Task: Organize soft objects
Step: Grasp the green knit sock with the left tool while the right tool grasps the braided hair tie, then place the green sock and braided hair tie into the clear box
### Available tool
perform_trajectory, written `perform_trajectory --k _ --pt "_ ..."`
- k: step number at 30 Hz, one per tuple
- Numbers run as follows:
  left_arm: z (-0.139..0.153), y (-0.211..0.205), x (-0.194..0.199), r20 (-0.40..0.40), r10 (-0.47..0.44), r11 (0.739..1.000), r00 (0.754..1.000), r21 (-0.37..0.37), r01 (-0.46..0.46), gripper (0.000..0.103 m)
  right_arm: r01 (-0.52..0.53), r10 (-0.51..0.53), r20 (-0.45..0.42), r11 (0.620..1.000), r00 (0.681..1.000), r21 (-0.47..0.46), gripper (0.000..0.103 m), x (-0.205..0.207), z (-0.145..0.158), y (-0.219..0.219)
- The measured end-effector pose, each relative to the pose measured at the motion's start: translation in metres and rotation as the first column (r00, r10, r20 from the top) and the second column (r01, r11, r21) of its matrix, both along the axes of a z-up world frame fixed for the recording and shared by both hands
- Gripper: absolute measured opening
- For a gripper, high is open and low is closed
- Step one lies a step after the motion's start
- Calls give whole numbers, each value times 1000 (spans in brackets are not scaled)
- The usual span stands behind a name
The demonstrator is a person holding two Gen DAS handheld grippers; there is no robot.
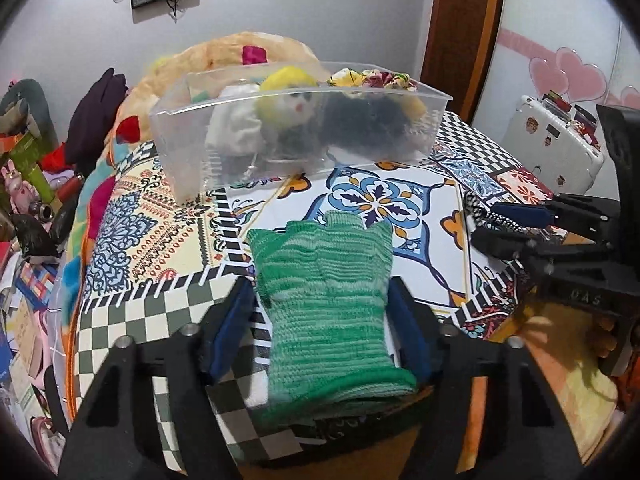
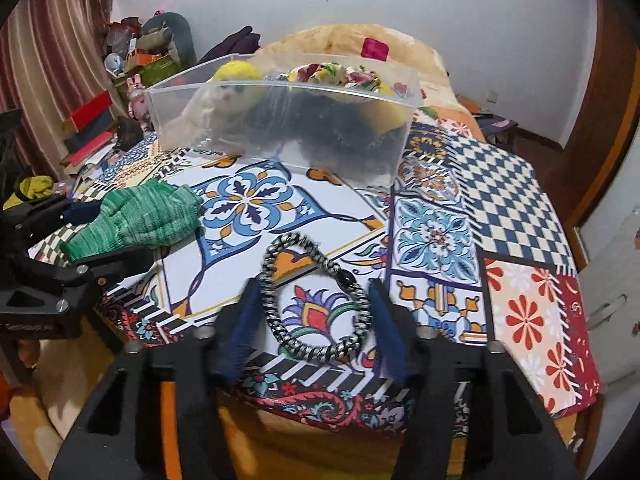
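A green knit glove (image 1: 326, 304) lies on the patterned cloth, and my left gripper (image 1: 320, 292) is open with a blue pad on each side of it. It also shows in the right wrist view (image 2: 136, 220). A black-and-white braided hair tie (image 2: 314, 296) lies between the open fingers of my right gripper (image 2: 314, 300). The right gripper shows at the right of the left wrist view (image 1: 486, 224). A clear plastic bin (image 1: 300, 140) at the back holds a yellow-haired doll (image 1: 288, 96), a dark furry item (image 1: 368, 120) and floral scrunchies (image 1: 368, 78).
The patterned cloth (image 2: 500, 208) covers the work surface, whose front edge is near both grippers. A blanket pile (image 1: 224, 56) lies behind the bin. Clutter of toys and boxes (image 1: 28, 184) sits at the left. A white suitcase (image 1: 556, 140) stands at the right.
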State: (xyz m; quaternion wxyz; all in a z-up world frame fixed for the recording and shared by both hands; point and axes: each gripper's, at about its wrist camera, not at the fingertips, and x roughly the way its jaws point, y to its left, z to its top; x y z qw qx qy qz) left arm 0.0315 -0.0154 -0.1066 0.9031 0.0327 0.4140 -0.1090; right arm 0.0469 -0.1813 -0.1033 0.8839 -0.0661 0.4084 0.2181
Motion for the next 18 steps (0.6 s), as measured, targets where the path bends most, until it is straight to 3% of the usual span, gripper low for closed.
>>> perform_trajectory --k 5,11,18 --pt "3 5 0 9 2 1000 1000 -19 -2 40 20 -20 4 1000 1000 16 14 3 2 -6" --pt "9 10 0 31 5 1000 1000 -2 -5 32 22 -22 -13 998 1000 67 12 4 4 -10" --pt "31 21 4 94 38 999 995 -22 -36 31 31 -34 39 996 999 83 12 7 22 -13"
